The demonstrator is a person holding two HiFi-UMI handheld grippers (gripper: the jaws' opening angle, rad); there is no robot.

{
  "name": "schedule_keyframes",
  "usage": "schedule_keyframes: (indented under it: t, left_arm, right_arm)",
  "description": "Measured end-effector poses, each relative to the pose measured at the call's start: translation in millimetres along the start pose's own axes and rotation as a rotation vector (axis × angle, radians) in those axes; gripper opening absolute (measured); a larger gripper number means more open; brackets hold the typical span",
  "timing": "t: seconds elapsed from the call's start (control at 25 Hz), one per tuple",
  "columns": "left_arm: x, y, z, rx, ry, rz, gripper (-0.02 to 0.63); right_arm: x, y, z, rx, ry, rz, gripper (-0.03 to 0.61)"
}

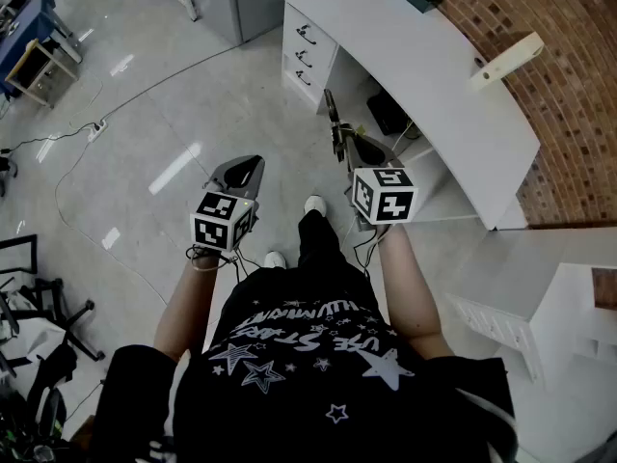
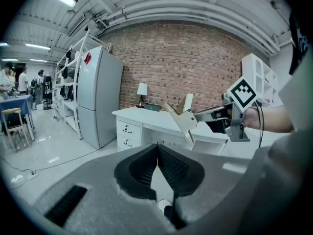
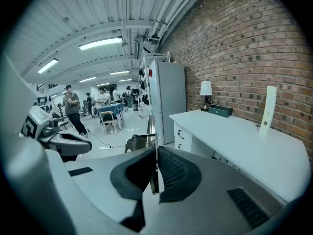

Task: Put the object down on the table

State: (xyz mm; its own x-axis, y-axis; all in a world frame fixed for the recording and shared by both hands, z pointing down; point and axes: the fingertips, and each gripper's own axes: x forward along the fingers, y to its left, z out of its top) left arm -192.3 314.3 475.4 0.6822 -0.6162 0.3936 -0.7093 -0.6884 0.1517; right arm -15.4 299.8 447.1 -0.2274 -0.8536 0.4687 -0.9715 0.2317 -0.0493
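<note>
My right gripper is shut on a flat metal tool with a thin blade, held in the air above the floor beside the white desk. In the left gripper view the tool sticks out leftward from the right gripper, in front of the desk. Seen edge-on in the right gripper view, the blade stands between the pads of that gripper. My left gripper hangs to the left over the floor. Its jaws are shut with nothing between them.
On the desk stand a small lamp, a dark green box and an upright white piece. A grey fridge and shelving stand left of the desk. Cables trail over the floor. People stand far back. A white shelf unit is at my right.
</note>
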Motion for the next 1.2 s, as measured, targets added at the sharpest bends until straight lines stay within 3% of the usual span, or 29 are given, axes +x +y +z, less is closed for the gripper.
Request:
schedule_keyframes:
  t: [0.6,0.96,1.2]
  left_arm:
    - [-39,0,-14,-0.007,-0.011,-0.015,0.021]
    - [-41,35,2,-0.036,-0.043,0.055,0.021]
    - [-12,61,21,-0.021,-0.036,0.093,0.021]
  right_arm:
    - [-25,29,-4,-0.006,-0.007,-0.028,0.011]
    - [-4,35,12,-0.036,-0.031,0.016,0.011]
    - [31,9,30,-0.022,-0.04,0.04,0.011]
